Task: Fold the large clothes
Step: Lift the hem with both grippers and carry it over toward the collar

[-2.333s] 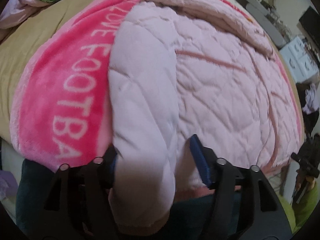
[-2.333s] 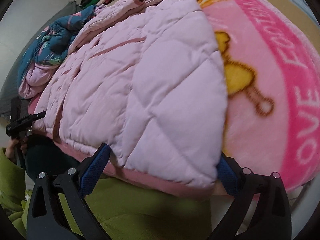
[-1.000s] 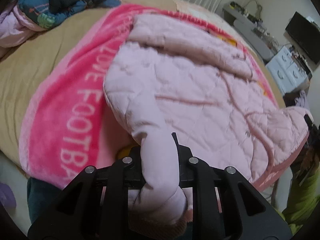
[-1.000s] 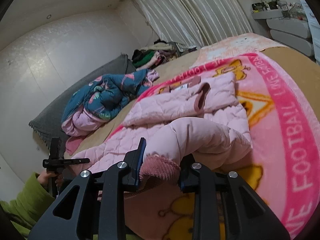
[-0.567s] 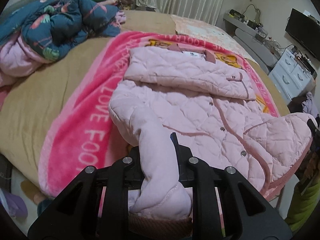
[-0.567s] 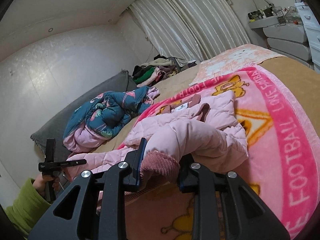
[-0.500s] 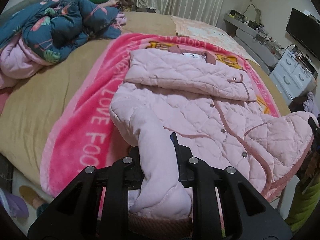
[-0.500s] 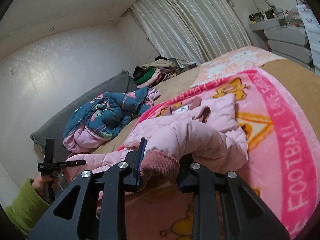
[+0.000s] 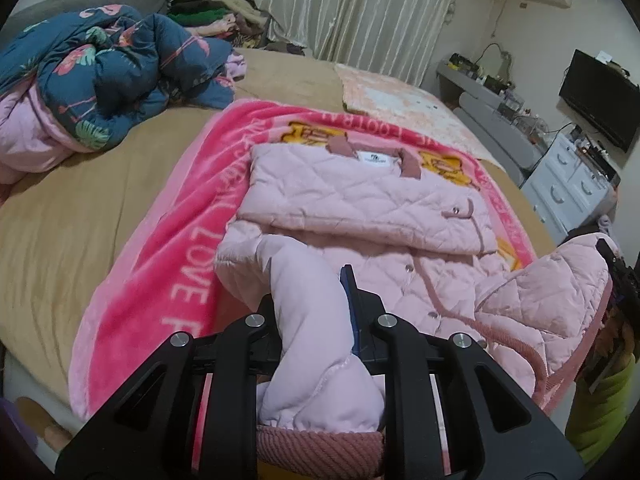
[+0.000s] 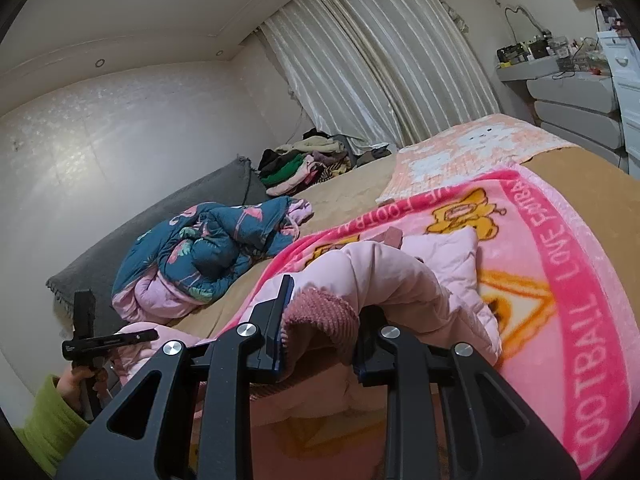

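Both jaws are clamped on the pink quilted jacket [image 9: 360, 208], left gripper [image 9: 310, 304] and right gripper [image 10: 320, 320] each pinching a hem corner above the pink blanket [image 9: 176, 236].

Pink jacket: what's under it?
The pink jacket lies on a pink blanket with yellow cartoon prints, spread over the tan bed. What the blanket shows beneath the jacket is hidden.

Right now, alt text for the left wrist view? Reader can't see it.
The left gripper is shut on the bottom hem corner of a pink quilted jacket, lifting it above a pink blanket on a bed. The jacket's other bottom corner is raised at right, and a blue floral quilt lies bunched at far left.
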A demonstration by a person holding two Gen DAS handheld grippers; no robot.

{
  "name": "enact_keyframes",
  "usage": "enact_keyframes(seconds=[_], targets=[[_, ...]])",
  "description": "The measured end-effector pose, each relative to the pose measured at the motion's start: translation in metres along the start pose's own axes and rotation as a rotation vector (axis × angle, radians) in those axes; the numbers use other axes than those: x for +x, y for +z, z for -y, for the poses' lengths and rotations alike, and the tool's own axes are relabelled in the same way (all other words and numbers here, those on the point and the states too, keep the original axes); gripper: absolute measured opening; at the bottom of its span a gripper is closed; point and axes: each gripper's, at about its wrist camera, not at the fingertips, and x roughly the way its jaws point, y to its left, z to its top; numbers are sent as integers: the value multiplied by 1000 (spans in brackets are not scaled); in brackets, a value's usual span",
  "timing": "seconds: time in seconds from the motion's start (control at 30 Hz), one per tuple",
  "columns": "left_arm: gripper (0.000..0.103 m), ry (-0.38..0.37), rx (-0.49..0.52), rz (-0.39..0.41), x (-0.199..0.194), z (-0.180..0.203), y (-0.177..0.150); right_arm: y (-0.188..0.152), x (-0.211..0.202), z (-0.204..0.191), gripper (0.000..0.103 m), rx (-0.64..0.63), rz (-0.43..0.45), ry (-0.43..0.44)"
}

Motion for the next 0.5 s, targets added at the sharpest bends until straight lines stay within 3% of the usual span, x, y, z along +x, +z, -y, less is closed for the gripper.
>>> enact_keyframes(seconds=[0.5], targets=[[12,-24,-1,53,10,0,35,23,15,11,23,16,15,-29]])
